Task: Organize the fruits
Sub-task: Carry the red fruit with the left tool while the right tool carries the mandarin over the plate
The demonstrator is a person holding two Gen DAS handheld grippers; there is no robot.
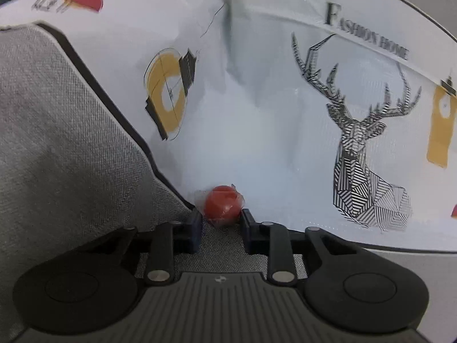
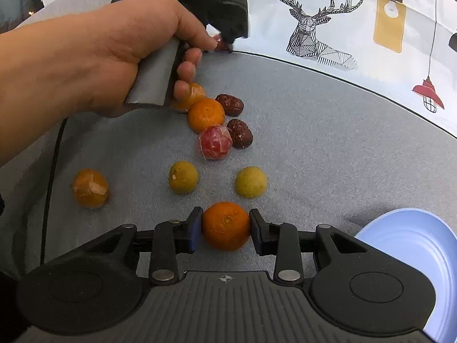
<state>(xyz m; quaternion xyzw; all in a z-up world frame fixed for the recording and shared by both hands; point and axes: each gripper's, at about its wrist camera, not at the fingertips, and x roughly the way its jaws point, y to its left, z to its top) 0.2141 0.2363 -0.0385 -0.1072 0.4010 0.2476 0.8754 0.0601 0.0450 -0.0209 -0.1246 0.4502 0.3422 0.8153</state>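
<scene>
In the left wrist view, my left gripper point(image 1: 222, 219) has its tips on either side of a small red fruit in clear wrap point(image 1: 222, 204), and the pads touch its sides. The fruit lies where the grey seat point(image 1: 71, 157) meets the white printed cushion point(image 1: 257, 114). In the right wrist view, my right gripper point(image 2: 225, 224) is shut on an orange tangerine point(image 2: 225, 230) low over the seat. Beyond it lie a second tangerine point(image 2: 206, 115), a wrapped red fruit point(image 2: 214, 143), two dark red dates point(image 2: 230, 104), two yellow-green fruits point(image 2: 183, 177) and a wrapped orange fruit point(image 2: 90, 188).
A hand point(image 2: 100, 51) holds the left gripper at the back of the seat, partly covering another wrapped orange fruit point(image 2: 192, 94). A light blue plate point(image 2: 414, 245) sits at the lower right. The white cushion with a deer print point(image 2: 314, 34) closes off the far side.
</scene>
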